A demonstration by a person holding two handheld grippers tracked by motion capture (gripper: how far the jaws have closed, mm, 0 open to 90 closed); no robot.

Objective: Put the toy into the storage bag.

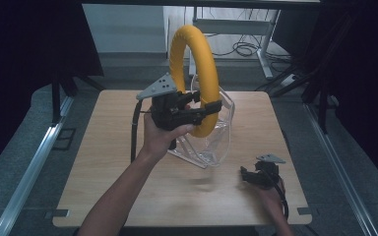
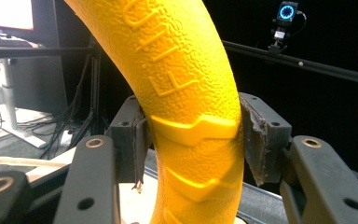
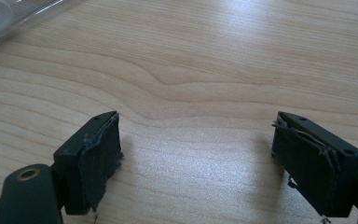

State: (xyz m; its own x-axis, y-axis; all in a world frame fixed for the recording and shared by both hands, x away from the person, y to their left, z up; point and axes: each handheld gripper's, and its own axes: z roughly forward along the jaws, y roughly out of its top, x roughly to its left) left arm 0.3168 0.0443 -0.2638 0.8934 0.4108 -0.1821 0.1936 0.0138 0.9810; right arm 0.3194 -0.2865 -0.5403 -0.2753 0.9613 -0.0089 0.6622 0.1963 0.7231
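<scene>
A large yellow ring (image 1: pixel 195 73) with a pebbled surface stands upright above the table, lifted over a clear plastic container (image 1: pixel 215 137). My left gripper (image 1: pixel 207 109) is shut on the ring's lower right part. In the left gripper view both pads (image 2: pixel 254 140) press the sides of the yellow ring (image 2: pixel 186 102), which has raised letters and chevron ridges. My right gripper (image 1: pixel 246 173) rests low near the table's front right, open. In the right gripper view its gripper (image 3: pixel 196 163) has bare wood between the pads (image 3: pixel 98 158).
The wooden table (image 1: pixel 103 162) has free room at the left and front. The clear container's edge (image 3: pixel 9 18) lies beyond the right gripper. Black curtains flank the table; a desk frame and cables (image 1: pixel 246 49) stand behind it.
</scene>
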